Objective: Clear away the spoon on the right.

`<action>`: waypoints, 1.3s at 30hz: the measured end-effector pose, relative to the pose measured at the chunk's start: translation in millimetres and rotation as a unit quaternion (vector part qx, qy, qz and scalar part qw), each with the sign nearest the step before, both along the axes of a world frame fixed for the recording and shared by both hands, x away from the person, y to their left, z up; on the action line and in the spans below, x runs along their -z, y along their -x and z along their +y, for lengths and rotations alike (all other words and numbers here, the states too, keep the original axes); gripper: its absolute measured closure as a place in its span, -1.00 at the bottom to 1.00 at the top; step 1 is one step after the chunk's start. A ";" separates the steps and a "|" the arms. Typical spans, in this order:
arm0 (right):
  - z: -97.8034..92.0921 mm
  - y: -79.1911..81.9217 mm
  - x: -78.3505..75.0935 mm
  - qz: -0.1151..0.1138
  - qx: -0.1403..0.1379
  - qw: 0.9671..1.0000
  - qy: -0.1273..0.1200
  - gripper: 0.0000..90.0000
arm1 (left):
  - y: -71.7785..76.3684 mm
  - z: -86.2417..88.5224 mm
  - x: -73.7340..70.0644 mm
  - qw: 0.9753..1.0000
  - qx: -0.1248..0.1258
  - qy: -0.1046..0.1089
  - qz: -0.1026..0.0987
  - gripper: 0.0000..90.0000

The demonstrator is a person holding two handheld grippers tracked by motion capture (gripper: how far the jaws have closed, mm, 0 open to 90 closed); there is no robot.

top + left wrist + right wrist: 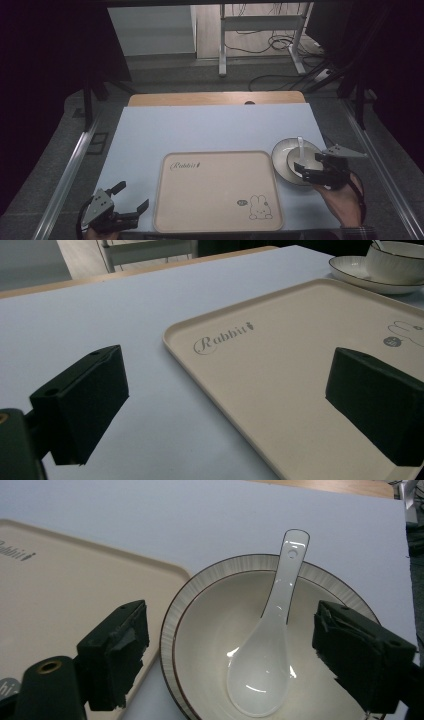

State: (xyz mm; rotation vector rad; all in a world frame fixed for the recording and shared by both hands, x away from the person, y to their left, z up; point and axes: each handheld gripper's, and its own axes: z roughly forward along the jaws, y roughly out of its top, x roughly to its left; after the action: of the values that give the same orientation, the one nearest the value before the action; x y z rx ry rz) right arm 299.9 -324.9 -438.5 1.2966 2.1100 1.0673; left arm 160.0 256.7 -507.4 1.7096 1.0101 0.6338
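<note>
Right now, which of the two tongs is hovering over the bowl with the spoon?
The right tongs: their open jaws straddle the white bowl holding the spoon. The left tongs sit open at the beige tray's left edge.

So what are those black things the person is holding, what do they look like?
Each is a hand-held gripper: the left and the right are black, with two blocky, padded jaws and a grey three-cornered plate on top. A dark cable loops by the left one. A patterned cuff shows at the right wrist.
</note>
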 end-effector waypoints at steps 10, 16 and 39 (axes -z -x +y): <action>-2.0 -11.6 3.7 0.026 0.016 0.999 0.013 -0.45 | -0.1 -0.2 0.1 1.000 0.000 0.000 0.000 -0.92; -2.0 -18.3 5.2 0.034 0.020 0.999 0.033 -0.39 | -0.2 -0.1 0.1 1.000 0.000 0.000 0.000 -0.92; 3.5 -40.9 12.0 0.055 0.037 0.996 0.054 -0.03 | -0.4 -0.1 0.4 1.000 -0.001 -0.001 0.001 -0.92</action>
State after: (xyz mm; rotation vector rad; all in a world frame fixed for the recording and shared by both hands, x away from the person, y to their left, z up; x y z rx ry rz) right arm 340.8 -321.4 -450.5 1.3982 2.1498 0.8557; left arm 160.5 256.6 -507.7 1.7113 1.0125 0.6335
